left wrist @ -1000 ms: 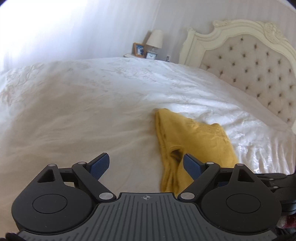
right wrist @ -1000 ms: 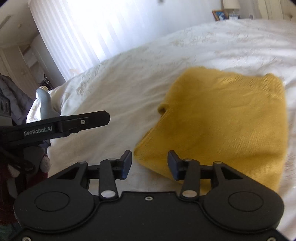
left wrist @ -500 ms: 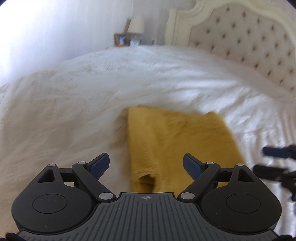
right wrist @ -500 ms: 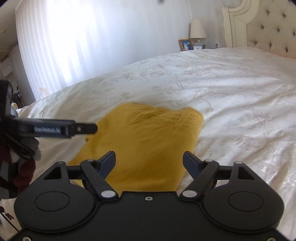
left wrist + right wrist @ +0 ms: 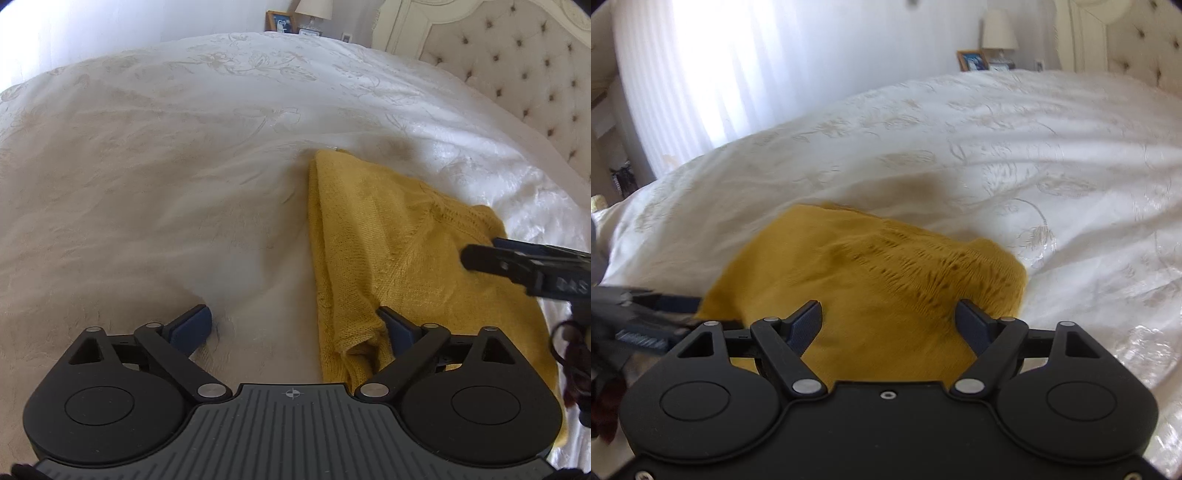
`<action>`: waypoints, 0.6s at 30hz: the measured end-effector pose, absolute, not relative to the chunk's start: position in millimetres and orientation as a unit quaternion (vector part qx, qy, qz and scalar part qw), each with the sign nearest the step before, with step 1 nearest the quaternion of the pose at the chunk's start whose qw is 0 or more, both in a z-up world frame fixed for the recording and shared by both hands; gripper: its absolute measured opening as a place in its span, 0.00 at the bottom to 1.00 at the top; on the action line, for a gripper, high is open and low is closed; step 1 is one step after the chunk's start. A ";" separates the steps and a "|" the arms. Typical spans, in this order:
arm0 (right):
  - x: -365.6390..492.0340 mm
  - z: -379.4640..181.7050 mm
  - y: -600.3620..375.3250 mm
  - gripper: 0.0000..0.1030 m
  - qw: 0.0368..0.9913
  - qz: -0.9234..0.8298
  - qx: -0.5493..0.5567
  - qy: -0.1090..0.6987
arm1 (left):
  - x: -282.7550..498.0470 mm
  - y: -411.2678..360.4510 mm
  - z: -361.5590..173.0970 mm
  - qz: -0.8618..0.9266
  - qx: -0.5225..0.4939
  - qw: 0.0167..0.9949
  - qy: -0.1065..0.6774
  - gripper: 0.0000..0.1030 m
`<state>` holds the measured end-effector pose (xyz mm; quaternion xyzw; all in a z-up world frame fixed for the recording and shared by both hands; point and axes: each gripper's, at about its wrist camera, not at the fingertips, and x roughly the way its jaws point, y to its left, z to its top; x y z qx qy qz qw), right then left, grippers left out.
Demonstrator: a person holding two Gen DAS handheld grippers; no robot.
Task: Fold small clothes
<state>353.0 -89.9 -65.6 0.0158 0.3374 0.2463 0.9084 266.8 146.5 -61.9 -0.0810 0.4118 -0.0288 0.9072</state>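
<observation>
A mustard-yellow knit garment [image 5: 399, 254] lies folded on the white bedspread [image 5: 166, 184]; it also shows in the right wrist view [image 5: 886, 273]. My left gripper [image 5: 295, 326] is open and low over the bed at the garment's near left edge: its right finger rests on the yellow fabric and its left finger on the bedspread. My right gripper [image 5: 888, 325] is open and empty, low over the garment's near part. The right gripper's finger [image 5: 517, 264] reaches in over the garment from the right in the left wrist view.
A tufted headboard [image 5: 517, 62] stands at the back right. A lamp [image 5: 997, 29] and a photo frame [image 5: 973, 60] sit on a nightstand beyond the bed. Bright curtains [image 5: 738, 66] hang at the left.
Both grippers have dropped lower and closer to the garment. The left gripper has shifted left, so the garment's left edge now lies between its fingers. Both stay open.
</observation>
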 end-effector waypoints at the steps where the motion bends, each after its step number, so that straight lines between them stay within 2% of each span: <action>1: 360.4 -68.1 -89.0 0.79 0.908 0.239 0.018 0.343 | 268.1 146.9 -62.2 -0.030 -0.082 0.907 0.412 0.97; 6: 372.2 -63.6 -90.5 0.79 0.910 0.232 0.030 0.342 | 271.7 151.6 -54.7 -0.046 -0.093 0.903 0.417 0.97; 12: 345.6 -43.3 -134.9 0.81 0.916 0.227 0.096 0.317 | 246.4 168.7 -40.8 -0.093 -0.170 0.886 0.420 0.97; 18: 319.2 -50.8 -180.4 0.86 0.902 0.224 0.141 0.342 | 223.6 154.3 -38.0 -0.131 -0.160 0.882 0.423 0.97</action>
